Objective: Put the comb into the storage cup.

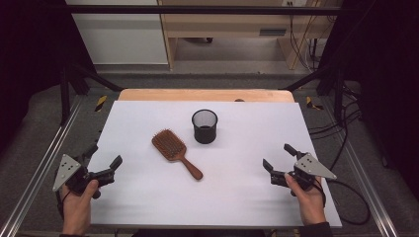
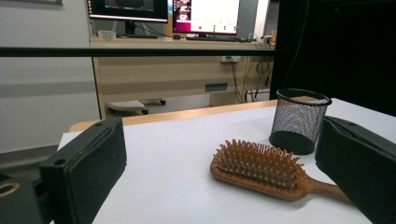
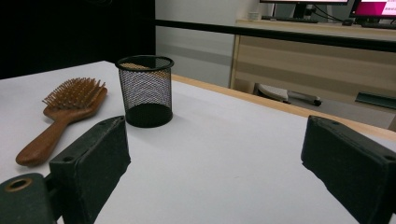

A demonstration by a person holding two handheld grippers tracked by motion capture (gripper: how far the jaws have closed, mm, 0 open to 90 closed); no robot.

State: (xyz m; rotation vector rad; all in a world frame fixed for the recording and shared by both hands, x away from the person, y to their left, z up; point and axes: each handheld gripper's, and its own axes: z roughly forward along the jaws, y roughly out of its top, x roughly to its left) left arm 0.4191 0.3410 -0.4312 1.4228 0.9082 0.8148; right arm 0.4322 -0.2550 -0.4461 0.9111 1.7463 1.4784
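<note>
**Brush waits mid-table**

I see the hairbrush [image 1: 175,152] lying bristles up on the table [image 1: 237,207], handle slanting toward me, just beside the mesh cup [image 1: 204,126]. Left tongs [image 1: 105,162] and right tongs [image 1: 278,161] both gape, empty; left looks marginally nearer.

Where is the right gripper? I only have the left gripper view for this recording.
Observer: The right gripper is held in a hand over the table's near right part, jaws open, nothing between them.
Operator: And the brush handle's end? A jaw hides it here.
Observer: The hairbrush lies bristles up, and its handle's end rests free on the white top, pointing toward the near right.
</note>
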